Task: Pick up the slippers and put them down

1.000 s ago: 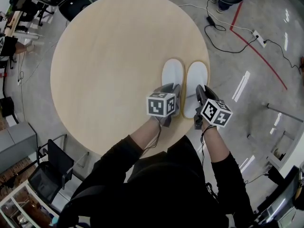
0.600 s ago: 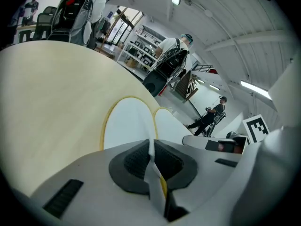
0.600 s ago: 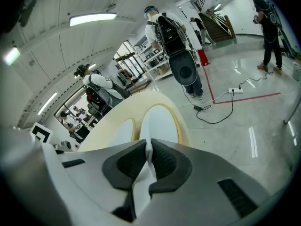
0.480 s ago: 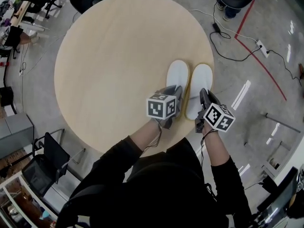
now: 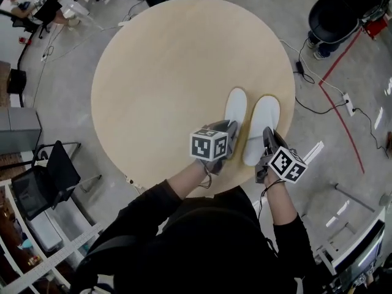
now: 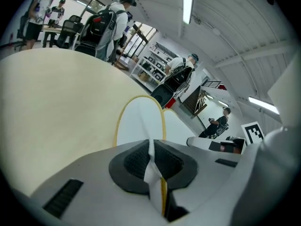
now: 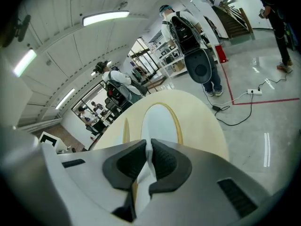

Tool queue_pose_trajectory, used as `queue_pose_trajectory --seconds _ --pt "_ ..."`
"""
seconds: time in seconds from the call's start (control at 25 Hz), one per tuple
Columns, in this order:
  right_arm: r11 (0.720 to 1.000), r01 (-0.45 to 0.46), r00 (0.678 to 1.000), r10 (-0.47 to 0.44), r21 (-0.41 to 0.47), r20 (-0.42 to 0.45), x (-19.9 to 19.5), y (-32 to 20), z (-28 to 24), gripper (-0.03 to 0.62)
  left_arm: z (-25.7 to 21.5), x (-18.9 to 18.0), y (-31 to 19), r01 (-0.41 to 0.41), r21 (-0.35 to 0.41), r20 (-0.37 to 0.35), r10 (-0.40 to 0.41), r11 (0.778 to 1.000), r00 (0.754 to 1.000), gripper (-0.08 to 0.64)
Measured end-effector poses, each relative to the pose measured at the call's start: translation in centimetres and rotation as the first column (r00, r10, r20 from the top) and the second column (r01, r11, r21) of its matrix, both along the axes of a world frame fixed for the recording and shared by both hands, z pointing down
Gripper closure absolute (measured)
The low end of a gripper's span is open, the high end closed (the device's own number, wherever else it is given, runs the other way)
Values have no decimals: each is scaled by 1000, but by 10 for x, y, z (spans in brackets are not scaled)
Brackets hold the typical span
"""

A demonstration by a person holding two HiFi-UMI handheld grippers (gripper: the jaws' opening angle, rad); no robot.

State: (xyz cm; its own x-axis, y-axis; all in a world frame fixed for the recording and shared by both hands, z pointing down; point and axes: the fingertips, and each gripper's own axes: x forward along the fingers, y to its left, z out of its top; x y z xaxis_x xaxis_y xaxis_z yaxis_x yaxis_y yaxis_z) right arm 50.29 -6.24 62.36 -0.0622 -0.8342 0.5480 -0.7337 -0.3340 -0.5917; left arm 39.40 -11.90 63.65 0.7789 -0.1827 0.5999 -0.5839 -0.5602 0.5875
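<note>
2 white slippers are side by side at the 4 o'clock sector of the round table (image 5: 159,66), near its rim, toes toward 12 o'clock. The left slipper (image 5: 236,106) lies just beside the right slipper (image 5: 264,118), which is at its 3 o'clock. The left gripper (image 5: 229,129) is clamped on the heel edge of the left slipper, white fabric pinched between its pads. The right gripper (image 5: 267,136) is likewise closed on the heel of the right slipper. Whether the soles are clear of the tabletop cannot be determined. A black chair (image 5: 58,170) stands off the table's 8 o'clock.
</note>
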Motion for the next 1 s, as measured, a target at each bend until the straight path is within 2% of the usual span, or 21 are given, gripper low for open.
queue_pose_trajectory --seconds 0.24,0.52,0.68,1.0 --pt "990 131 991 -132 48 11 -50 -11 -33 558 -32 -65 -4 141 32 -27 -141 989 990 522" --pt "961 262 965 -263 85 8 -123 -31 -59 558 -54 -148 -5 279 50 -45 -276 959 960 522" --pt "947 307 951 -308 90 -2 -165 -34 -63 558 -61 -192 0 328 55 -65 -324 943 944 522" --pt "936 339 941 -339 98 -17 -280 -31 -88 558 -77 -324 7 405 48 -83 -400 913 913 522"
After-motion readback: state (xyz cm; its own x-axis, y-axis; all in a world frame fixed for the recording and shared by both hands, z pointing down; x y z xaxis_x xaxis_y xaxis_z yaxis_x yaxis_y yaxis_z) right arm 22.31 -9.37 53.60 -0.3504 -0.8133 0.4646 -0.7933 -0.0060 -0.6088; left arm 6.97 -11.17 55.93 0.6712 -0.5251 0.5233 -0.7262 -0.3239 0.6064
